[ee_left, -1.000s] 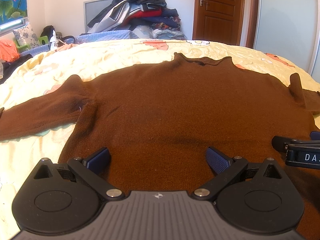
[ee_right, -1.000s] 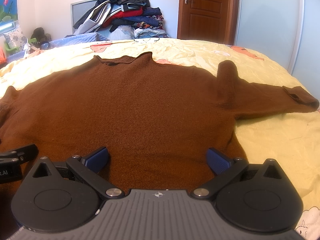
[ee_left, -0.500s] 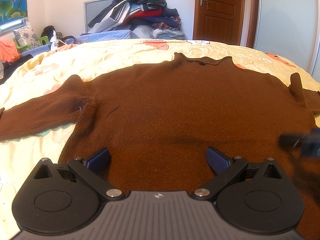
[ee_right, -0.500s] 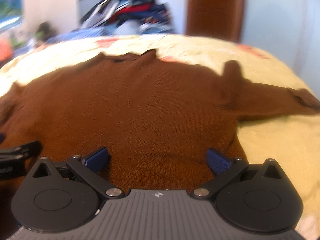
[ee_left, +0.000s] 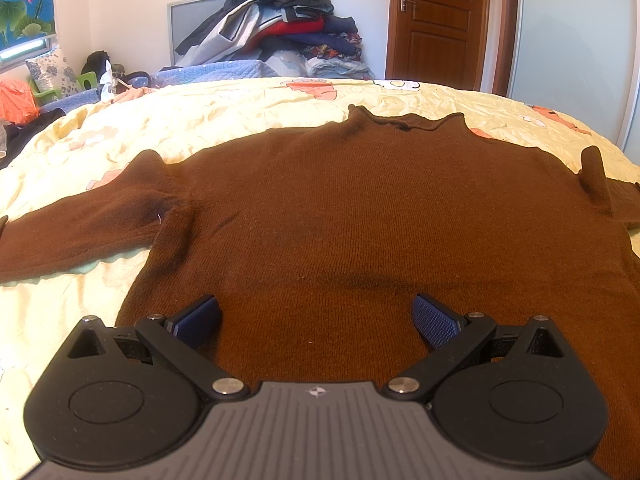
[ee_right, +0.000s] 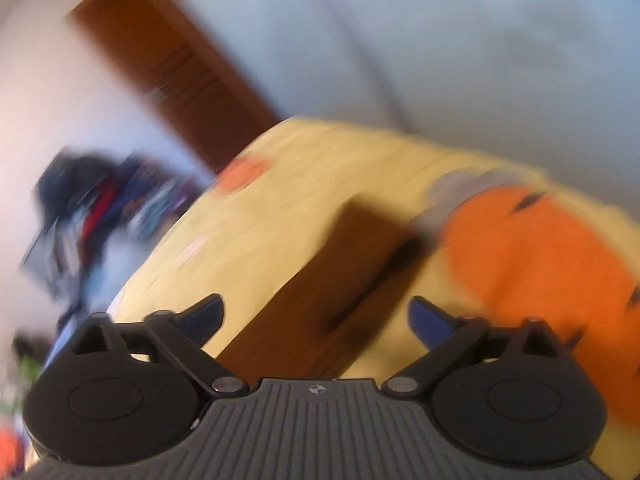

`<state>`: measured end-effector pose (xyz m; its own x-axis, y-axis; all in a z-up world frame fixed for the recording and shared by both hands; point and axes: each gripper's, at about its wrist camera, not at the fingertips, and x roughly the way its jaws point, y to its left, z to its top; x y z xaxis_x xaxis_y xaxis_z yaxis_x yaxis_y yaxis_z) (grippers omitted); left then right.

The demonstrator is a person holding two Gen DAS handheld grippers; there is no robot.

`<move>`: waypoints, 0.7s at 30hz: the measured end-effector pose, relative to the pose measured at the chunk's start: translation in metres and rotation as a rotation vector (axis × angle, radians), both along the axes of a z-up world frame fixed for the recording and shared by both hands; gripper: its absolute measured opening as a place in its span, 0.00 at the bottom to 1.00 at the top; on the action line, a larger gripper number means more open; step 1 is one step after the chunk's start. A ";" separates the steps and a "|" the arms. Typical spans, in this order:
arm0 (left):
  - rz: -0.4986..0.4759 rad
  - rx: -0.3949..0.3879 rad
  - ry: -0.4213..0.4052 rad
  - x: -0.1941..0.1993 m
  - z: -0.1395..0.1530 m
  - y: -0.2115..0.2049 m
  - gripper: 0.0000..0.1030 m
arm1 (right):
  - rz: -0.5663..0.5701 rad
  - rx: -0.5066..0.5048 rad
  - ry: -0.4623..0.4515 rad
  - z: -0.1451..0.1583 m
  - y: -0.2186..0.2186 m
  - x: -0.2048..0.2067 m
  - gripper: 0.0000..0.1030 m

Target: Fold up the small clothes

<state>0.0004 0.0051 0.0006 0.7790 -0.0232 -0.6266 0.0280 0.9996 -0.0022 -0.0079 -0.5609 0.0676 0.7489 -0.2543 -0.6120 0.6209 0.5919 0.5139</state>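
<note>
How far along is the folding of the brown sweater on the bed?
Done: the brown knit sweater lies spread flat on the yellow patterned bedspread, sleeves out. In hand: nothing; the left hand-held gripper hovers open above the hem, and the right hand-held gripper, also open, points along a brown sleeve in a blurred view. Left: every fold.

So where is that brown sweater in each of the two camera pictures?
Left wrist view: the brown sweater lies spread flat, filling the middle.
Right wrist view: only one blurred sleeve shows, running up the centre.
Shared landmark: the wooden door behind the bed.
</note>
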 end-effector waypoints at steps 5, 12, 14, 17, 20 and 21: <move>0.003 0.002 0.000 0.000 0.000 0.000 1.00 | 0.043 0.257 -0.122 -0.017 -0.015 -0.009 0.90; 0.005 0.003 0.001 0.000 0.000 0.000 1.00 | 0.078 0.310 -0.125 -0.032 -0.014 0.008 0.87; 0.005 0.004 0.001 0.000 0.000 0.000 1.00 | 0.073 0.299 -0.133 -0.032 -0.016 0.011 0.83; 0.005 0.004 0.001 0.000 0.000 0.000 1.00 | 0.044 0.290 -0.090 -0.029 -0.023 0.015 0.63; 0.005 0.003 0.001 0.000 0.000 0.000 1.00 | 0.026 0.339 -0.130 -0.029 -0.028 0.007 0.63; 0.005 0.004 0.001 0.000 0.000 0.000 1.00 | 0.017 0.350 -0.141 -0.029 -0.030 0.006 0.63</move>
